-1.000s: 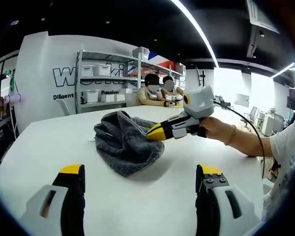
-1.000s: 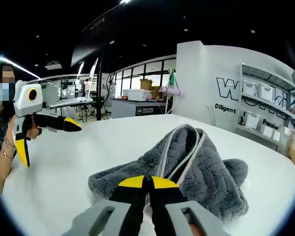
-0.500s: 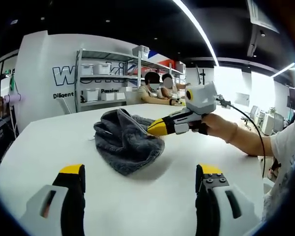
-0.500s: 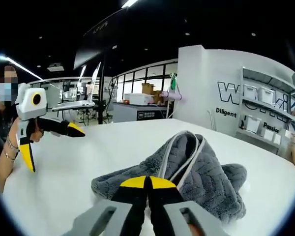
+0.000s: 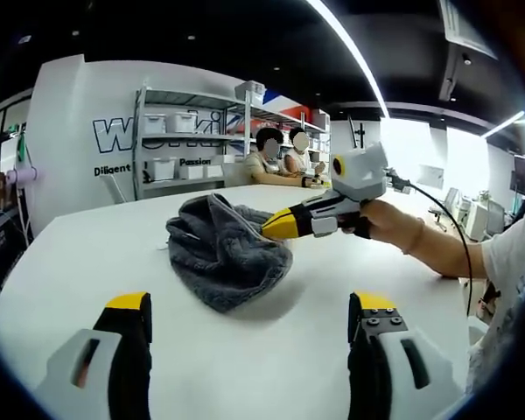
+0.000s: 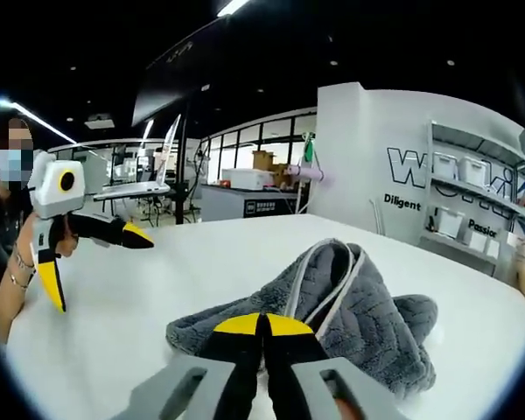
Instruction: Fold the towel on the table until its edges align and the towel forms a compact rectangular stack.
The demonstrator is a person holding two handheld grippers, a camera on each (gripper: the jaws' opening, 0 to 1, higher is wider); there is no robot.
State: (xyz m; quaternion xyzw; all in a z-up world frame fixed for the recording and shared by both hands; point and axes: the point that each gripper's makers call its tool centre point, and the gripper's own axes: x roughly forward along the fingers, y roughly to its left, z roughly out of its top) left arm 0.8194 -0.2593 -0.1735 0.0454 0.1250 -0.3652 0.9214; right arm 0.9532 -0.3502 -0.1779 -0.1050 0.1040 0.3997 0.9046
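A white wall carries large dark letters, and beside it stands a metal shelf rack with white storage boxes. The ceiling is dark, crossed by a long light strip. Bright windows stand far behind the white table.

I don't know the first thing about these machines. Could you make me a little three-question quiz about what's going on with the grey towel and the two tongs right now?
1. True or false: the grey towel lies flat and fully spread on the white table.
2. Which tongs pinch the towel?
A. left tongs
B. right tongs
C. both
3. Fill in the missing word: the left tongs hang over the table with their jaws ____.

Key
1. False. It lies bunched, with a fold raised where it is gripped.
2. B. The right tongs are shut on a raised fold of the towel.
3. Open. They hold nothing and stand apart from the towel.
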